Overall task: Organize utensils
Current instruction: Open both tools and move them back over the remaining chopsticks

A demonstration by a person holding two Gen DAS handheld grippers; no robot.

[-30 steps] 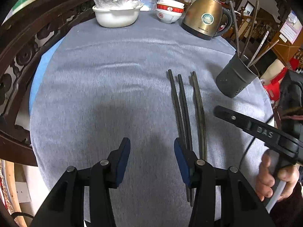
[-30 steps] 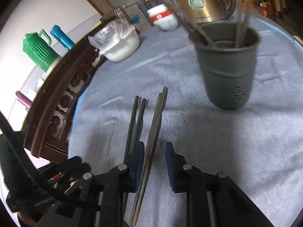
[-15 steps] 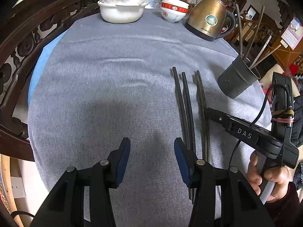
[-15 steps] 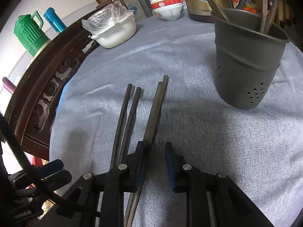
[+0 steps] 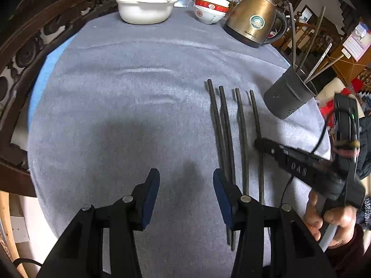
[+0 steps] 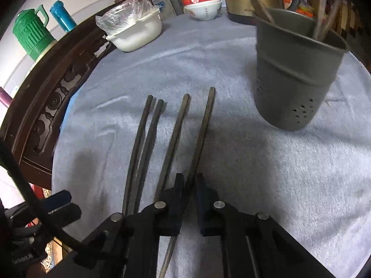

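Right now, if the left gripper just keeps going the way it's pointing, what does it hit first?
Probably bare grey cloth: the left gripper is open, nothing between its fingers. The nearest chopsticks lie just beside its right-hand finger, though depth is hard to judge.

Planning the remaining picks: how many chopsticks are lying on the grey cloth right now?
4. Two lie close together on the left, one to their right, and the rightmost sits between the closing right gripper's jaws. Those in the holder aren't counted.

Grey-clothed table (image 5: pixel 139 106) with chopsticks (image 5: pixel 222 125), holder (image 5: pixel 285 99), kettle (image 5: pixel 252 23), probably stacked bowls (image 5: pixel 211 11).
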